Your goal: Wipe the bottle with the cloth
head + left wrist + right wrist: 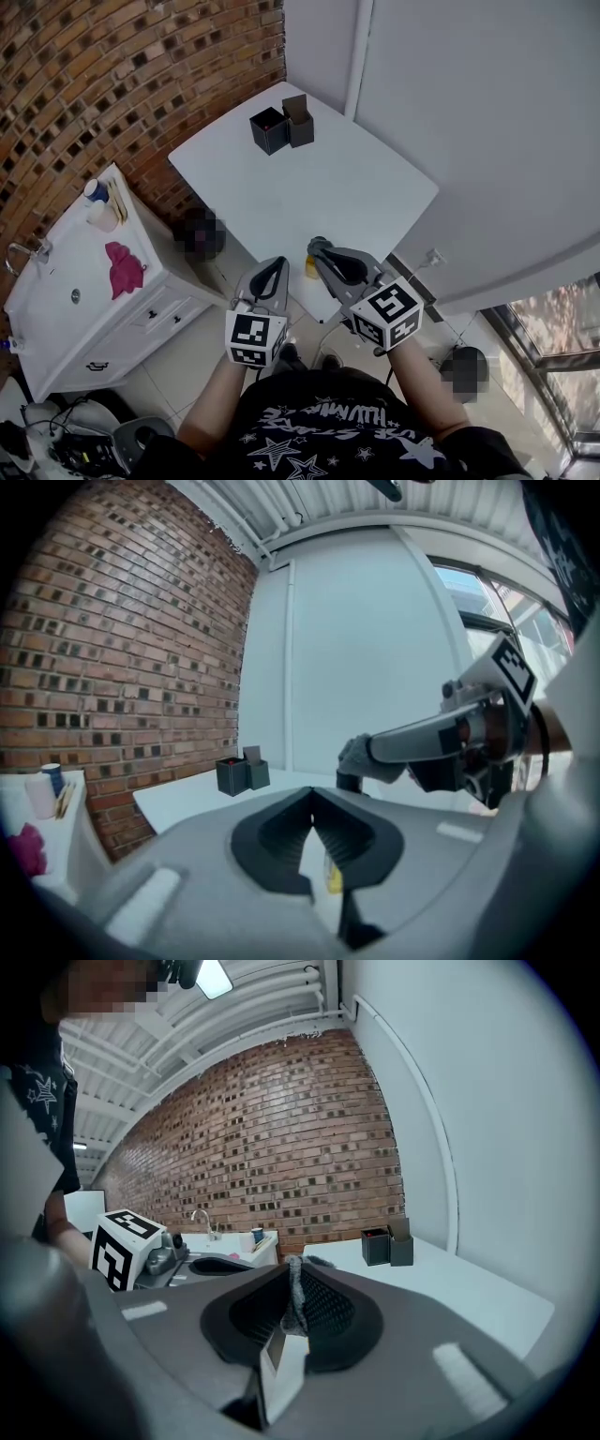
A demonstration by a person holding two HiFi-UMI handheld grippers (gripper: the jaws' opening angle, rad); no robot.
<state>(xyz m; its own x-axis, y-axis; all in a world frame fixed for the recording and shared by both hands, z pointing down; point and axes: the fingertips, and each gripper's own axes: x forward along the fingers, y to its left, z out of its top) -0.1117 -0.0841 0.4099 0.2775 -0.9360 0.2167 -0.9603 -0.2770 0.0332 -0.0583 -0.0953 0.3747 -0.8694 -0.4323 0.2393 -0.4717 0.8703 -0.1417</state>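
Right gripper view shows my right hand-held gripper (292, 1269) clenched on a fold of grey cloth (294, 1302). My left hand-held gripper (312, 797) is clenched too, with nothing in it. Both hover side by side at the near edge of the white bench (319, 187). A small yellow thing (310, 268) shows between their tips; I cannot tell if it is the bottle. Farther back on the bench stand 2 black boxes (281, 127), close together.
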